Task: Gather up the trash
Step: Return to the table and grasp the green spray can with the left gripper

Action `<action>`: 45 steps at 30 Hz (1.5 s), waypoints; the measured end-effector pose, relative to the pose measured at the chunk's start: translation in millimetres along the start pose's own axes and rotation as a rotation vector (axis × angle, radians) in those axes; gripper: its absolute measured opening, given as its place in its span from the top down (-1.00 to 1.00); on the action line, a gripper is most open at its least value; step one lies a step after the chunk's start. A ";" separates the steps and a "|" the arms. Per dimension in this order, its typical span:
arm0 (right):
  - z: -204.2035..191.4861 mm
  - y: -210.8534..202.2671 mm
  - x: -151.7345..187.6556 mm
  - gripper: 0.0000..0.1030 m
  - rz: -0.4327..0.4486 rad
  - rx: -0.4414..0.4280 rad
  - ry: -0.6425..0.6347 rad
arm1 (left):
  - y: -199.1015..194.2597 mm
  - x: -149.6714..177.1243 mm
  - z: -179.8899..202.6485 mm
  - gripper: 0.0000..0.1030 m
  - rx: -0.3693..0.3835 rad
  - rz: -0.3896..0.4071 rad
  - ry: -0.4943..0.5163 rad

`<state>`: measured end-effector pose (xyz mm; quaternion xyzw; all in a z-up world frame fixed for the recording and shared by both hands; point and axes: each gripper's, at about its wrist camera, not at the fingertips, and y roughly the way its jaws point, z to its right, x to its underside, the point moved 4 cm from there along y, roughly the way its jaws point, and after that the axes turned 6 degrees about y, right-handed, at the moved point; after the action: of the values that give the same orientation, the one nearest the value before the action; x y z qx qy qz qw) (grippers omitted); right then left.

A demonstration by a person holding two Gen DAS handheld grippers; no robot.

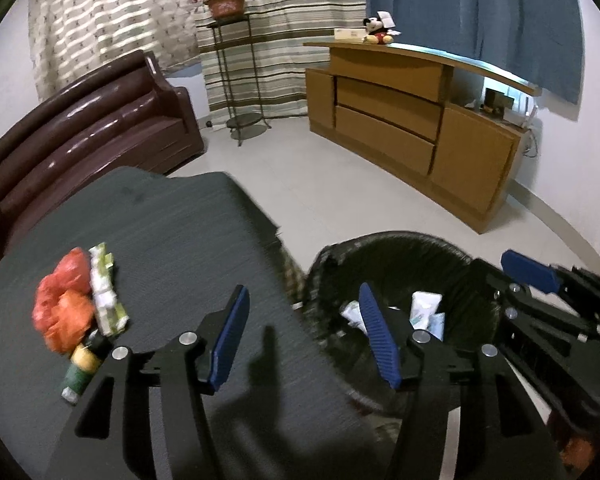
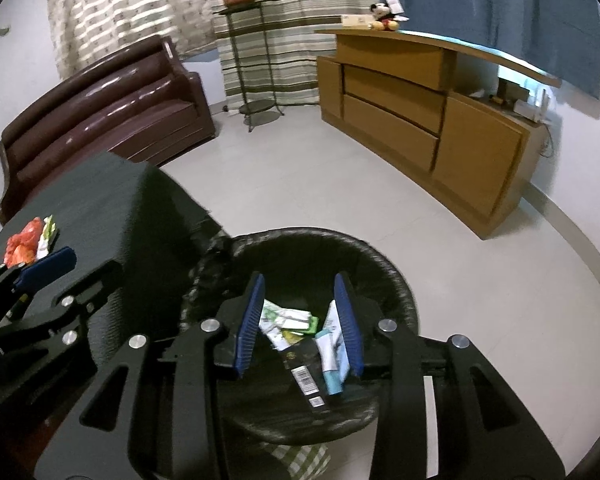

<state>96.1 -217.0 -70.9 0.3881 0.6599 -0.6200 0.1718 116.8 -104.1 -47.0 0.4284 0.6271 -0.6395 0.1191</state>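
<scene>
A brown leather sofa (image 1: 88, 128), plant stand (image 1: 240, 80) and wooden sideboard (image 1: 412, 120) ring the pale floor (image 1: 300, 184).

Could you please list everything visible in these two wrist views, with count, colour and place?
Trash bin: one, black liner, on the floor beside the table.
Wrappers and packets: several, white, green and black, inside the bin.
Table: one, dark grey, left of the bin.
Plastic bag: one, red-orange, crumpled on the table.
Packets: a few, white and green, beside the bag.
Small bottle: one, green with a yellow band, lying near the bag.
Sofa: one, dark brown, by the curtain.
Plant stand: one, black metal, holding a potted plant.
Cabinet: one, tan wood, by the wall.
Plush toy: one, on the cabinet top.
Left gripper: blue pads, open, empty.
Right gripper: blue pads, open, over the bin.
</scene>
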 end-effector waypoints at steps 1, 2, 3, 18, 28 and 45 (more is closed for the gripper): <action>-7.4 -0.4 2.3 0.30 -0.002 -0.008 -0.011 | -3.2 4.5 -7.1 -0.09 -0.015 -0.001 -0.002; -13.7 -0.5 3.1 0.30 -0.005 -0.015 -0.020 | -5.3 6.5 -11.7 -0.10 -0.025 -0.001 -0.005; -17.5 -0.7 3.8 0.30 -0.006 -0.020 -0.025 | -7.7 9.5 -16.8 -0.10 -0.036 -0.001 -0.011; -114.9 -7.6 22.2 0.30 -0.042 -0.148 -0.167 | -34.8 55.6 -105.8 -0.10 -0.172 -0.031 -0.135; -154.2 -1.9 28.6 0.29 -0.073 -0.190 -0.223 | -22.7 71.8 -141.5 -0.15 -0.188 -0.079 -0.193; -169.0 15.6 26.0 0.29 -0.123 -0.197 -0.228 | -2.3 70.3 -141.4 0.49 -0.076 -0.140 -0.182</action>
<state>133.8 -49.4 -70.9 0.2552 0.7162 -0.6017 0.2447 129.1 51.2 -72.7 0.3189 0.6659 -0.6582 0.1469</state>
